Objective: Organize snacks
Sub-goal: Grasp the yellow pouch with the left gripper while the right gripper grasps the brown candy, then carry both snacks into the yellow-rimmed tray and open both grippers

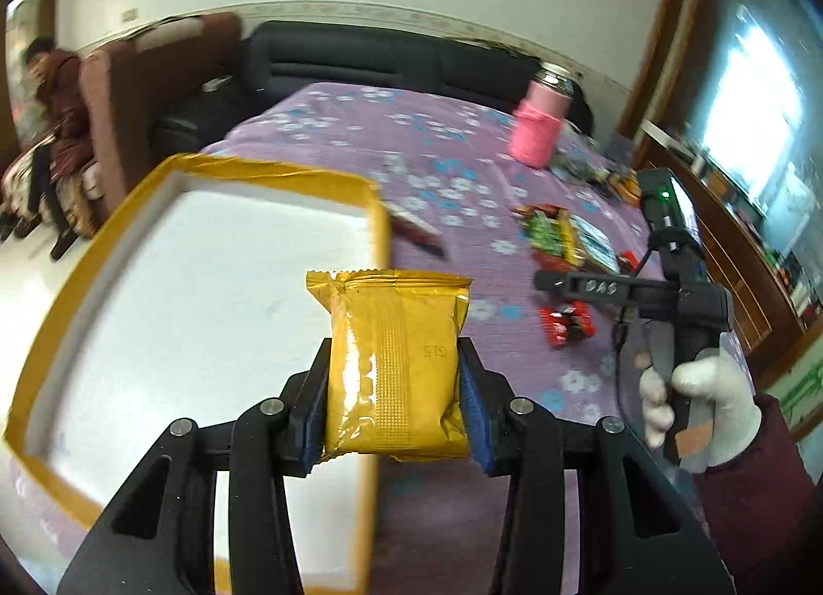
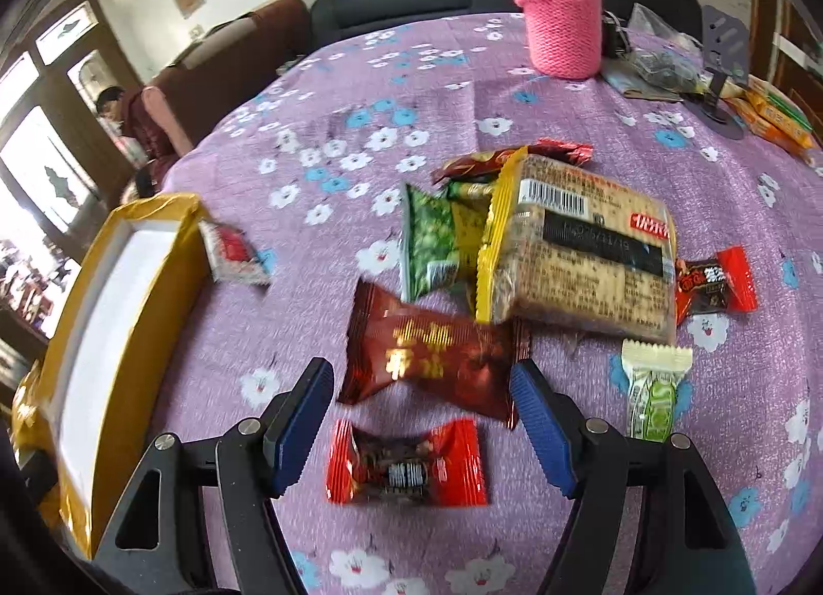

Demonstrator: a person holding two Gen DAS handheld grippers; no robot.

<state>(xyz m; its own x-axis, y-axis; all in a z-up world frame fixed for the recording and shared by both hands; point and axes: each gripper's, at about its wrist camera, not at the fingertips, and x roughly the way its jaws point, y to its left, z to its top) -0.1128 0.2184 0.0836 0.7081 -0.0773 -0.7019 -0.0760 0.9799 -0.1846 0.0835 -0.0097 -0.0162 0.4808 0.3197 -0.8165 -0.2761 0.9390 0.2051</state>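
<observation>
Left wrist view: the left gripper (image 1: 393, 379) clamps a gold snack packet (image 1: 396, 363) between both pads, held above the right edge of the yellow-rimmed white box (image 1: 380, 214). A pink-sleeved flask (image 1: 537, 127) stands far back on the purple floral tablecloth (image 1: 463, 152). A gloved hand (image 1: 704, 404) grips the other tool at right.

Right wrist view: the right gripper (image 2: 422, 420) stands open, nothing pinched. A dark red packet (image 2: 432, 358) lies between its fingertips; a red candy (image 2: 406, 466) lies nearer the camera. A large cracker pack (image 2: 581, 245) and green pea packet (image 2: 429, 245) crowd behind.
</observation>
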